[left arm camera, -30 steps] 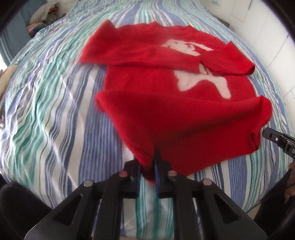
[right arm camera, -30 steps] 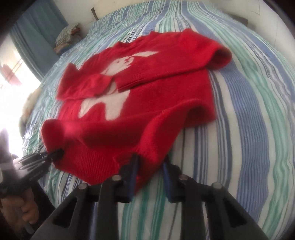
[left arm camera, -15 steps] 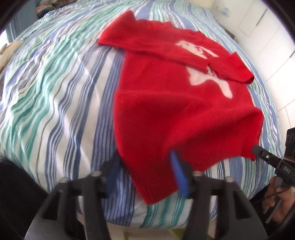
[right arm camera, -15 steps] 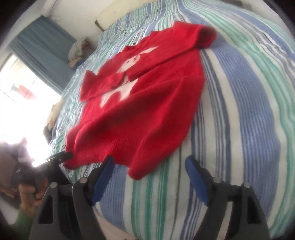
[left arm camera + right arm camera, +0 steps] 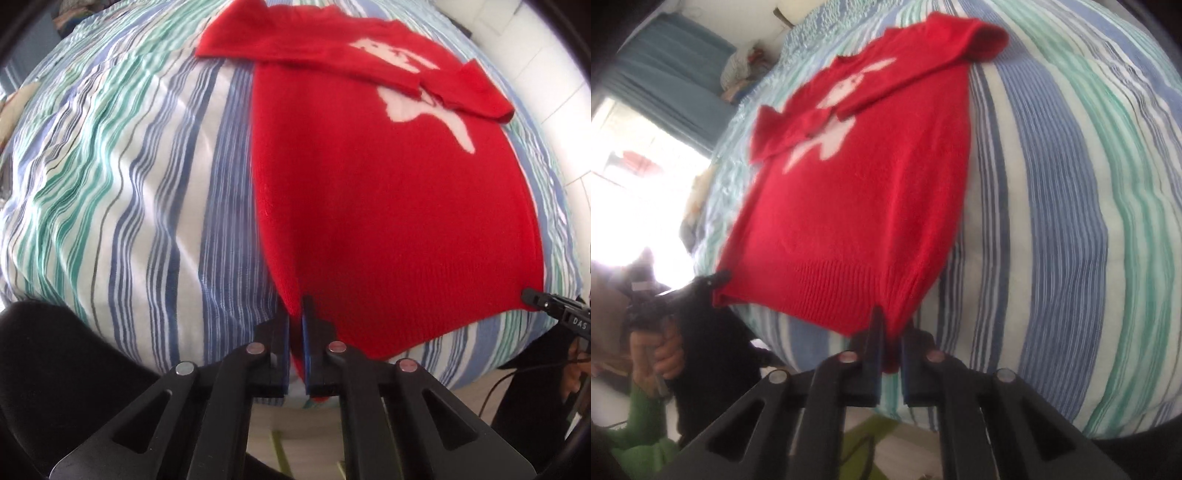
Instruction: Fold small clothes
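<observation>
A small red knit sweater point(image 5: 388, 192) with a white animal figure lies flat on the striped bed, both sleeves folded across its chest. It also shows in the right wrist view point(image 5: 857, 199). My left gripper point(image 5: 295, 317) is shut on the sweater's near left hem corner. My right gripper point(image 5: 892, 328) is shut on the near right hem corner. The hem is pulled straight between them at the bed's near edge. The right gripper's tip shows in the left wrist view point(image 5: 532, 295), the left one's in the right wrist view point(image 5: 716, 277).
The bed point(image 5: 129, 184) has a blue, green and white striped cover. A pile of clothes point(image 5: 746, 66) lies at its far end by blue curtains. The person's hand point(image 5: 661, 350) holds the left gripper. White wall panels point(image 5: 546, 55) stand to the right.
Both grippers let go of the lifted hem, opened wide, then shut again on the hem corners. The raised fold is gone and the sweater body now lies flat and stretched.
</observation>
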`<state>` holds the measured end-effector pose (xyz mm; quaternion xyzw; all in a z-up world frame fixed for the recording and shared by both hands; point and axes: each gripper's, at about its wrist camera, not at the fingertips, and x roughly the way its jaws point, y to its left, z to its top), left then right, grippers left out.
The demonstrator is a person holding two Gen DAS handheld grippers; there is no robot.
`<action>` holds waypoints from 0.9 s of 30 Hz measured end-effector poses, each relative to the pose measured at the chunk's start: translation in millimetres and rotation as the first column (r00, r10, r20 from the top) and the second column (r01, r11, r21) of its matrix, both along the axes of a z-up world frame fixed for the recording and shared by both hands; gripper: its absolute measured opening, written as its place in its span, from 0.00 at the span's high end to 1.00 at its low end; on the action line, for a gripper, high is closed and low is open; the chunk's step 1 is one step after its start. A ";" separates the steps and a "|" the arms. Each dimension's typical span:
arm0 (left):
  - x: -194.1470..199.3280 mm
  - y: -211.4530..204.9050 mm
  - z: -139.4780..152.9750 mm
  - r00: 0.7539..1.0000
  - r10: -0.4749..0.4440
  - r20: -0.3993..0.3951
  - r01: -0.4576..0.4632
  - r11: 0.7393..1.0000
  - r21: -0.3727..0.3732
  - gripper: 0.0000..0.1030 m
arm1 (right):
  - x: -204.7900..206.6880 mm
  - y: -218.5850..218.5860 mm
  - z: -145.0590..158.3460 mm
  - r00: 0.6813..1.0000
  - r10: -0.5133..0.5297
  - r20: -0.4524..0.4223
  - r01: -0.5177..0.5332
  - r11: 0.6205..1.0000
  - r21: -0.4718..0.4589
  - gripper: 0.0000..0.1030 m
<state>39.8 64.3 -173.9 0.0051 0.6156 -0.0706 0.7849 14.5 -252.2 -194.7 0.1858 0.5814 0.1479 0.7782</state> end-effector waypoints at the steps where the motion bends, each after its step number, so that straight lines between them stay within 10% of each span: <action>1: -1.4 -2.5 -0.8 1.000 -0.003 0.008 0.002 1.000 0.021 0.97 | 1.2 4.9 -12.7 1.000 0.001 -0.028 -0.001 1.000 -0.022 0.93; 11: 3.2 -27.8 -24.4 0.999 -0.004 0.041 -0.001 0.992 0.130 0.90 | -1.8 16.6 -36.8 0.998 -0.058 0.001 0.058 0.996 -0.067 0.95; 13: -3.4 -19.5 -19.7 0.999 0.006 0.031 -0.010 0.992 0.124 0.78 | -5.7 13.3 -32.0 0.998 -0.055 0.004 0.055 0.996 -0.065 0.94; 16: -12.0 -3.2 -5.0 0.999 0.037 0.018 -0.039 0.990 0.135 0.31 | -7.8 6.1 -25.0 0.998 -0.056 -0.024 0.055 0.997 -0.057 0.79; 19: -22.7 16.2 18.2 0.997 0.055 0.055 -0.061 0.992 0.113 0.27 | -10.9 -4.7 -4.4 0.999 -0.006 -0.044 0.000 0.991 -0.136 0.68; 23: -28.0 44.0 51.6 0.979 0.106 0.173 -0.129 0.983 0.128 0.22 | 10.7 -21.3 55.7 0.988 0.131 0.083 -0.080 0.888 -0.452 0.61; 27: -12.1 57.8 64.5 0.956 0.197 0.219 -0.220 0.972 0.082 0.22 | 67.6 3.4 107.8 0.911 0.338 0.237 -0.141 0.794 -0.592 0.41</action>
